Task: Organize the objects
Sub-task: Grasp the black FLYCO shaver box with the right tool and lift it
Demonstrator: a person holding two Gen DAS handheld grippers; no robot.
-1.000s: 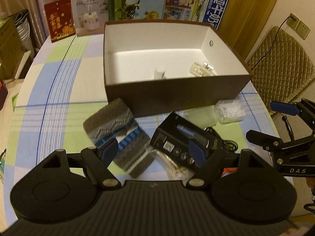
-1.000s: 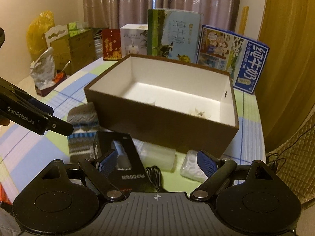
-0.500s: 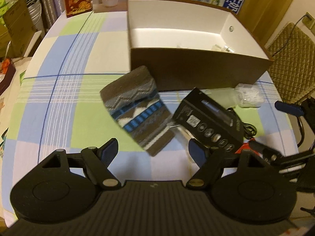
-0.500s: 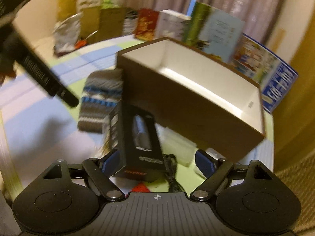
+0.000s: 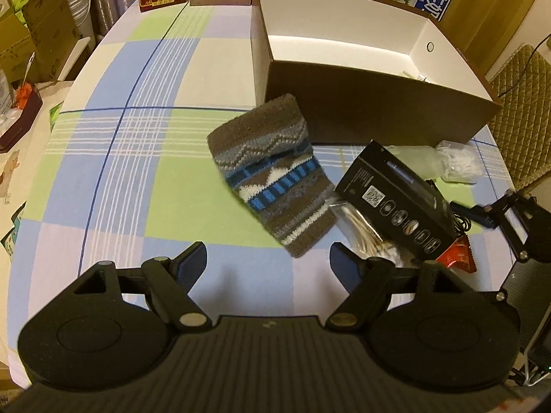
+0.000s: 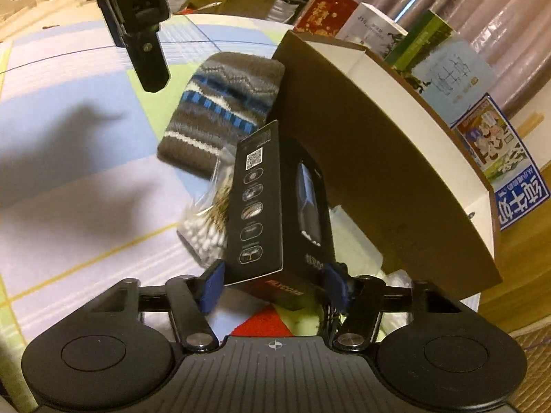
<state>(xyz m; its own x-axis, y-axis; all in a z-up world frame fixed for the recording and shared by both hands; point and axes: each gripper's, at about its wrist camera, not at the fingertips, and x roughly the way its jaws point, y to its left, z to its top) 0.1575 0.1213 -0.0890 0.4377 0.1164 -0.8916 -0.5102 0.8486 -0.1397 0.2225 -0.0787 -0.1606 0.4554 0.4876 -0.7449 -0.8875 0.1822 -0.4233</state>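
Clearly the brown storage box (image 5: 375, 113) is the anchor on the checked tablecloth (image 5: 113, 158). Farthest left of it, the left gripper (image 5: 268, 263) hovers with its jaws spread wide and nothing between them. Just off the box's near left corner lies a folded knitted sock (image 5: 272, 179), grey-brown with blue and white bands. Next rightward, in front of the box's near wall, a clear bag of cotton swabs (image 6: 206, 227) pokes out from under a black product carton (image 6: 275, 206), and the right gripper (image 6: 273, 285) has its blue pads pressed on that carton's near end, gripping it. As I judge it, the hold is only at one end, so the long carton could pivot or slip during a lift, or catch the box's wall. Legible writing is scarce: "FLYCO" in part on the carton plus a QR code, and "纯牛奶" on the blue milk carton (image 6: 520, 206) behind the box.
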